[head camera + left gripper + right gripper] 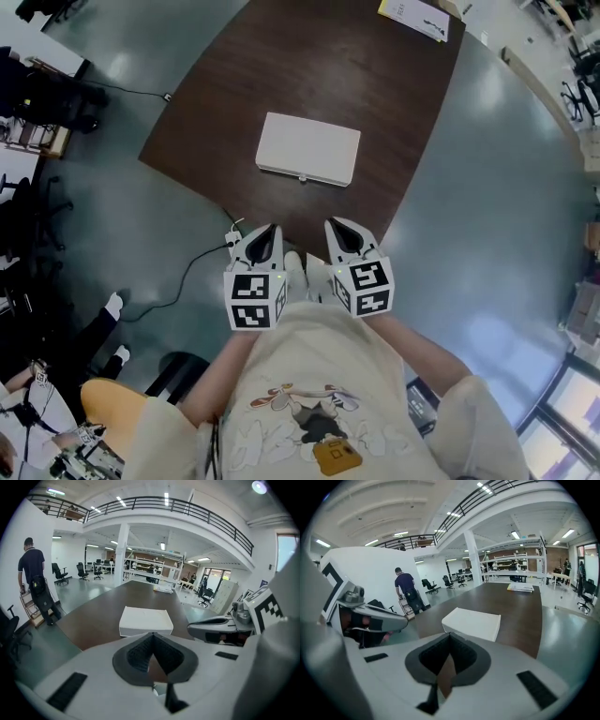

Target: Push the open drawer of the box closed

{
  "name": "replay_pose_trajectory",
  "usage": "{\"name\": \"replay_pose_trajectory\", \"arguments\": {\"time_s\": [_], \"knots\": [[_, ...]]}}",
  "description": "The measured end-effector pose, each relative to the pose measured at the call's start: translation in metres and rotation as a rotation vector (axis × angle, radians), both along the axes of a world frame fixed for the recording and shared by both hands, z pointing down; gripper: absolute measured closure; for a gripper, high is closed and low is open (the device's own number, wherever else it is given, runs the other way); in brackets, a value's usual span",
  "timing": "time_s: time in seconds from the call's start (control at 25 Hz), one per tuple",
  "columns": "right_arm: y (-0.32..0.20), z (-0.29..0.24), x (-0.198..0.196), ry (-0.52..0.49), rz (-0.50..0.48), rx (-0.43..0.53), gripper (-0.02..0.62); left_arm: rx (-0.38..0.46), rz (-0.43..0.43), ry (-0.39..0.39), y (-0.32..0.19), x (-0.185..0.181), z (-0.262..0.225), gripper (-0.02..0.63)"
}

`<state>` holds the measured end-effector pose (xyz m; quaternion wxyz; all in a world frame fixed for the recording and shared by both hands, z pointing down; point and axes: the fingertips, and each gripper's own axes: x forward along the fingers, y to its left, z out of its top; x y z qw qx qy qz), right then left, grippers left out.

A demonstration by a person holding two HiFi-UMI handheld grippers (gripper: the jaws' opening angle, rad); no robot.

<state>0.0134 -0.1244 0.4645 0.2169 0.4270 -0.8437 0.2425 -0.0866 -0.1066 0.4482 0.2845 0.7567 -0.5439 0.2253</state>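
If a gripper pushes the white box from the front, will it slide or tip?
The white box is low and wide, so tipping seems unlikely. The table looks smooth and glossy, so the box may well slide. Its straight edges suggest it is stiff.

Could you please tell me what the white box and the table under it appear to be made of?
White box: possibly plastic, painted wood or stiff card, with a matte finish. Its faces look flat and evenly white, without glare, so the exact material stays open. Table: dark brown wood or a wood-look laminate with a satin finish. Its top shows an even brown tone and a soft sheen from the room lights.
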Motion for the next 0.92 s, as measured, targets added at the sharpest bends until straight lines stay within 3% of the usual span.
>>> {"name": "replay_pose_trajectory", "arguments": {"time_s": [0.44,0.92], "knots": [[0.049,-0.058,0.025,-0.048,-0.049,0.036,0.591,0.041,-0.031,0.047,0.056,0.006,-0.051,0.6],[0.087,-0.062,0.023,-0.047,-0.089,0.008,0.591,0.048,-0.017,0.057,0.076,0.005,-0.057,0.6]]}}
